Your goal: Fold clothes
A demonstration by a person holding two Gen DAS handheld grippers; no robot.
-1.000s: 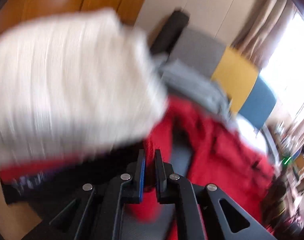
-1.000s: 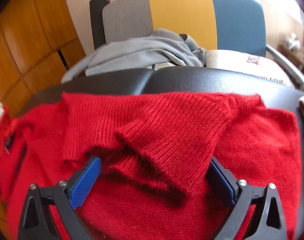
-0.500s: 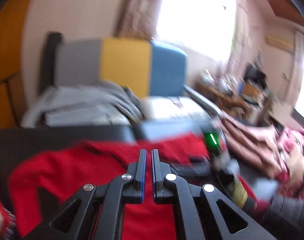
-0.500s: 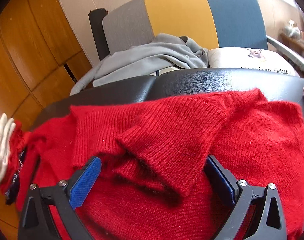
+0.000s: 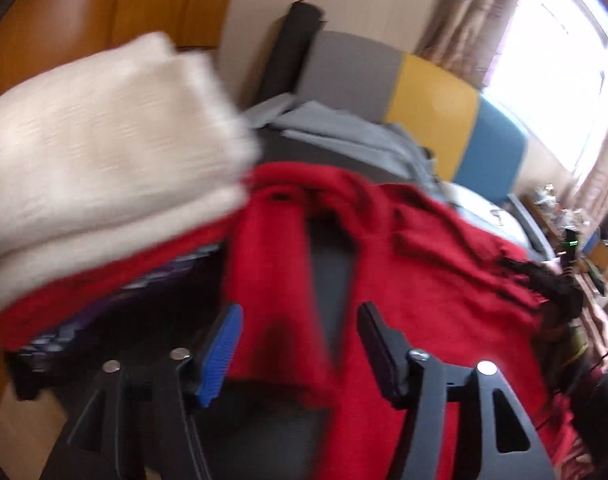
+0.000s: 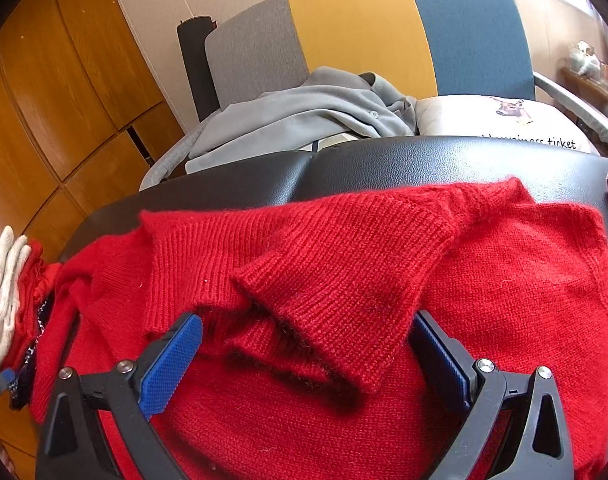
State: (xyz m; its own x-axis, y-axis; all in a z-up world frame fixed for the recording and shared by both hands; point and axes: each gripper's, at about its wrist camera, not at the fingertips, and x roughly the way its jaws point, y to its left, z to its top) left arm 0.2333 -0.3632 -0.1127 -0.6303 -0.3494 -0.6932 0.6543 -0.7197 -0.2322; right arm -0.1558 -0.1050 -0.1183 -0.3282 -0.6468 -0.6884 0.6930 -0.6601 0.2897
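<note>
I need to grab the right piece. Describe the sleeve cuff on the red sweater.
On the black padded surface lies the red sweater. Its sleeve cuff is folded across the middle, between the right gripper fingers: the only ribbed band with a loose open end.

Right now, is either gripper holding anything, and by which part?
Nothing is held. The left gripper is open astride a strip of the red sweater; the right gripper is open around its folded sleeve cuff.

Rumpled red knit sweater [image 6: 384, 280], half-folded

Right claw [image 6: 304, 356] open over red sweater [image 6: 504, 280]; folded cuff [image 6: 324, 320] perhaps between fingers.
</note>
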